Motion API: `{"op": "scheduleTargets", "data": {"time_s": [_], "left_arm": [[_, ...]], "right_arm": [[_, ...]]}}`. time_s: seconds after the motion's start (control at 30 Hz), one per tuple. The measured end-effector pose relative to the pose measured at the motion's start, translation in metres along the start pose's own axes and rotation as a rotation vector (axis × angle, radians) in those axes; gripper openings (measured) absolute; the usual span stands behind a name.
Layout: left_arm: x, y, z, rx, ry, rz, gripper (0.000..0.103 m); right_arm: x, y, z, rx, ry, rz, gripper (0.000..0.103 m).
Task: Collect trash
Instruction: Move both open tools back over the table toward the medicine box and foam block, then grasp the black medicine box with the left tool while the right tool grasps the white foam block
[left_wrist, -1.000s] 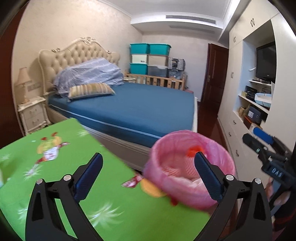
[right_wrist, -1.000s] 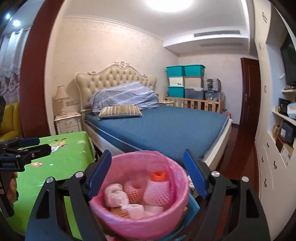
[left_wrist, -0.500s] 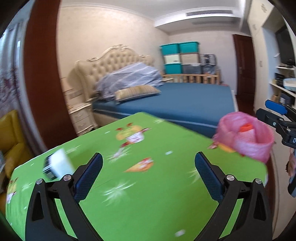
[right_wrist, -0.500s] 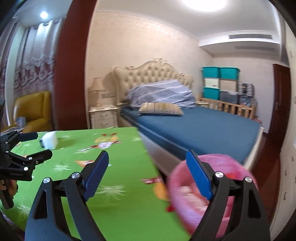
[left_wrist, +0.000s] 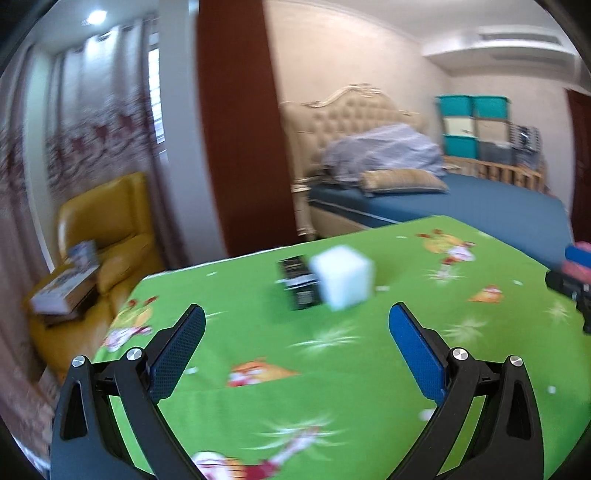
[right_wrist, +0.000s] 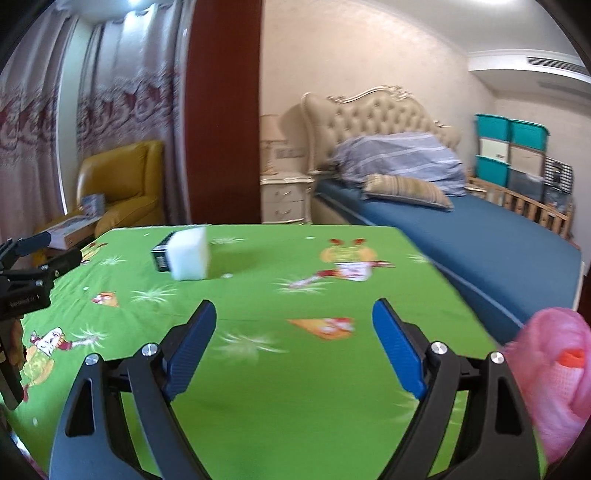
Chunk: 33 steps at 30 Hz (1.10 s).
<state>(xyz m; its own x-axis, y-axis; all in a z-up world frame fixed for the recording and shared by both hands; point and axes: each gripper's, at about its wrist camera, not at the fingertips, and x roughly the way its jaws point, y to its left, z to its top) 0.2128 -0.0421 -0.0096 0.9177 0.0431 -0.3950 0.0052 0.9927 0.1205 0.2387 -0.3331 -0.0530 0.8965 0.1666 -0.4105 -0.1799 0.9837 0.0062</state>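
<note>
White foam block (left_wrist: 343, 282) mid-frame on the green counter (left_wrist: 332, 369) looks light and squishy, so grab its flat sides; both jaws wide open, empty.

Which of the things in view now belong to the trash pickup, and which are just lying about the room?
Job:
- white foam cube on the green tablecloth
- small black box beside it
- pink-lined trash bin at the table's right edge
- left tool and right tool, both open and empty

Lying about:
- yellow leather armchair
- blue-sheeted bed
- teal storage boxes
</note>
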Motion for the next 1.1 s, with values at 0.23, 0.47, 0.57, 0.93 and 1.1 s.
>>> {"op": "scheduleTargets", "data": {"time_s": [0.23,0.47,0.57,0.93,1.1], "left_arm": [[0.013,0.049,-0.014,-0.078,0.018,0.079,0.094],[0.025,0.076,-0.026,-0.136,0.056,0.102,0.094],[0.028,0.076,-0.025,-0.138,0.068,0.103,0.094],[0.037,0.086,0.0,-0.155,0.134,0.109,0.094],[0.06,0.078,0.013,-0.153,0.174,0.082,0.094]], "right_arm": [[0.06,0.059,0.018,-0.043,0.059,0.081,0.084],[0.114,0.097,0.034,-0.078,0.119,0.117,0.084],[0.136,0.104,0.039,-0.068,0.159,0.125,0.084],[0.201,0.126,0.061,-0.095,0.248,0.112,0.084],[0.215,0.119,0.057,-0.074,0.298,0.177,0.05]]}}
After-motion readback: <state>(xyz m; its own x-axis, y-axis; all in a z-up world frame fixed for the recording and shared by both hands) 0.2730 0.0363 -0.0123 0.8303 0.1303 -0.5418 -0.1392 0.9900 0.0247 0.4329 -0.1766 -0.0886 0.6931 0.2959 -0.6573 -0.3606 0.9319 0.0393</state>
